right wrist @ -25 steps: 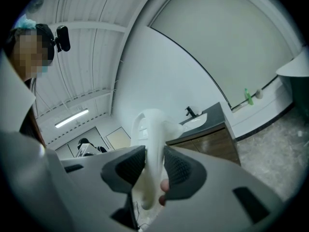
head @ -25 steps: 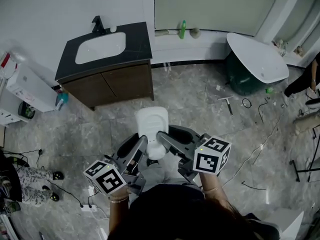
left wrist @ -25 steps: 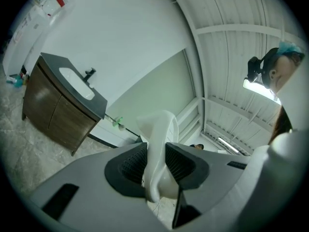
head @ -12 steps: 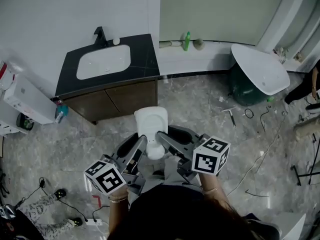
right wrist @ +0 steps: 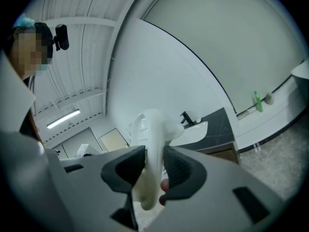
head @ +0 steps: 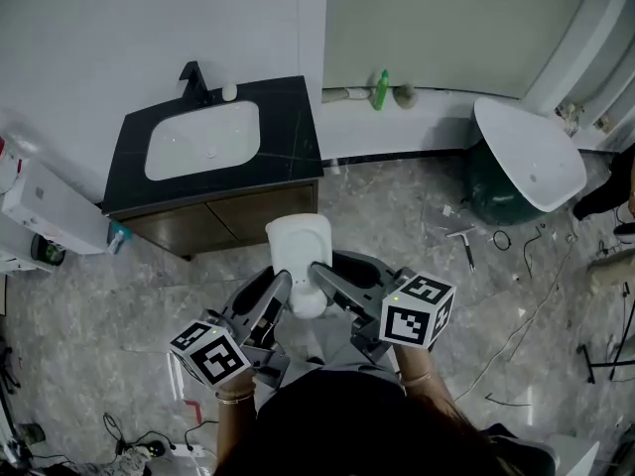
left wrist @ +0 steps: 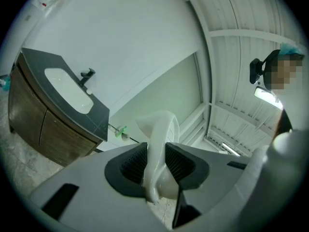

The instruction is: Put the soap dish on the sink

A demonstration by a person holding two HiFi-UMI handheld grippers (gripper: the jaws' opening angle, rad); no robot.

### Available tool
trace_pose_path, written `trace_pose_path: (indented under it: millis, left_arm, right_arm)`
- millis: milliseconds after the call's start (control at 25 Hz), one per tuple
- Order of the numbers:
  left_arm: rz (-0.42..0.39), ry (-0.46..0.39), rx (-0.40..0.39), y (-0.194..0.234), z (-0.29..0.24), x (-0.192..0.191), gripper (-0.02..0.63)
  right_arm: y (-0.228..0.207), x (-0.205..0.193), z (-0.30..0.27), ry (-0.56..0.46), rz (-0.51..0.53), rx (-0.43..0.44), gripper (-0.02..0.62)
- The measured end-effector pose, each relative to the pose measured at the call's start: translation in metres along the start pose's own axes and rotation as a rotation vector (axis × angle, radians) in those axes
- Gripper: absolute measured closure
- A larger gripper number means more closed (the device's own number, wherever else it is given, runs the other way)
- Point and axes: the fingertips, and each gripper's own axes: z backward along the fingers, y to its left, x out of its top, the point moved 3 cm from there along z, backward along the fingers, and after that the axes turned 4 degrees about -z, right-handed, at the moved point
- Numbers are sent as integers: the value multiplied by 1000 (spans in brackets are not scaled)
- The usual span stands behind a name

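Note:
Both grippers carry one white soap dish point(head: 301, 256) point(left wrist: 157, 149) point(right wrist: 153, 149) above the floor. My left gripper point(head: 283, 286) point(left wrist: 157, 161) is shut on its left edge, the dark pads pressing the rim. From the other side my right gripper point(head: 317, 276) point(right wrist: 154, 166) is shut on its right edge. Ahead and to the left stands the vanity with a black counter point(head: 288, 132) and a white sink basin point(head: 203, 140) point(left wrist: 67, 88) point(right wrist: 195, 131). A black tap point(head: 191, 77) rises at the basin's back.
A white cabinet point(head: 55, 211) stands left of the vanity. A green bottle point(head: 381, 89) sits on the ledge by the wall. To the right lies a tipped white basin on a dark green base point(head: 526, 162), with cables and small tools point(head: 466, 241) on the marble floor.
The vanity has drawn closer and shifted down in the head view as both grippers moved forward with the soap dish. The grip on the dish is unchanged.

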Motion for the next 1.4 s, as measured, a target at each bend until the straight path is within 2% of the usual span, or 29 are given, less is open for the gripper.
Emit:
trace_pose_path:
  millis: [400, 640, 880, 1120, 1400]
  left_arm:
    - [-16, -26, 40, 44, -115, 74, 485]
    - [-24, -48, 62, 69, -167, 102, 485]
    - [-19, -37, 93, 96, -197, 118, 485]
    - [18, -14, 99, 159, -245, 155, 485]
    - [-15, -4, 72, 158, -246, 157, 485]
  right_arm:
    - [-85, 105, -61, 17, 29, 42, 469]
    - [-129, 147, -90, 36, 34, 67, 469]
    - [-160, 166, -117, 59, 27, 64, 469]
    - [-210, 197, -182, 82, 9, 33, 469]
    - [-207, 199, -180, 58, 38, 10, 469]
